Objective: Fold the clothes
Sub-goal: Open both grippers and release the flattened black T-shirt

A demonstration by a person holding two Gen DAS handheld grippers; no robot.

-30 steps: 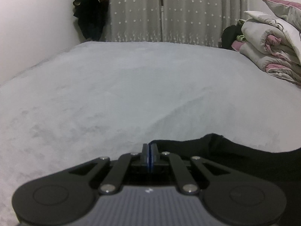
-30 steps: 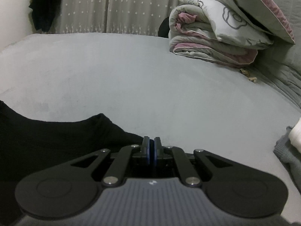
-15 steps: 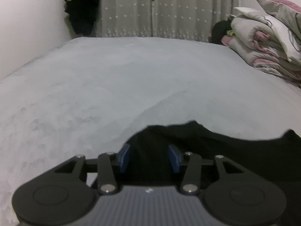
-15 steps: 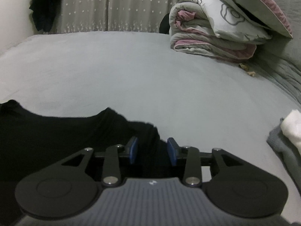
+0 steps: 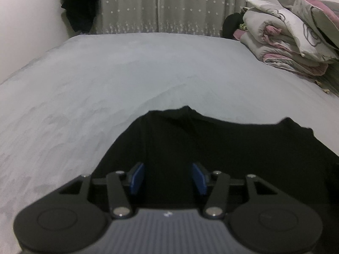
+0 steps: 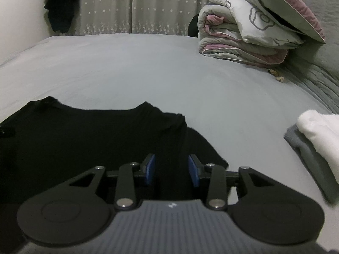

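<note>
Since a second ago we have parted both pairs of fingers: left gripper [image 5: 167, 177] is opening, right gripper [image 6: 172, 170] partly open, neither seemingly pinching the black shirt [image 6: 89, 139] lying flat beneath on the bed [image 6: 148, 69]; folded quilts [image 6: 243, 40] beyond

Two fisheye views, each mounted just behind a tool and looking forward and downward along its fingers. In the left wrist view we see the left tool [image 5: 167, 177] at the lower edge, close above the black garment [image 5: 222, 148] on the bed [image 5: 106, 80]. In the right wrist view we see the right tool [image 6: 172, 170] likewise, close over the same garment's right side. Both views face the starred curtains [image 5: 159, 6] at the far end, and we find in both the bed, the garment, the folded quilt stack [image 6: 243, 36] and dark hanging clothes [image 6: 59, 6].
</note>
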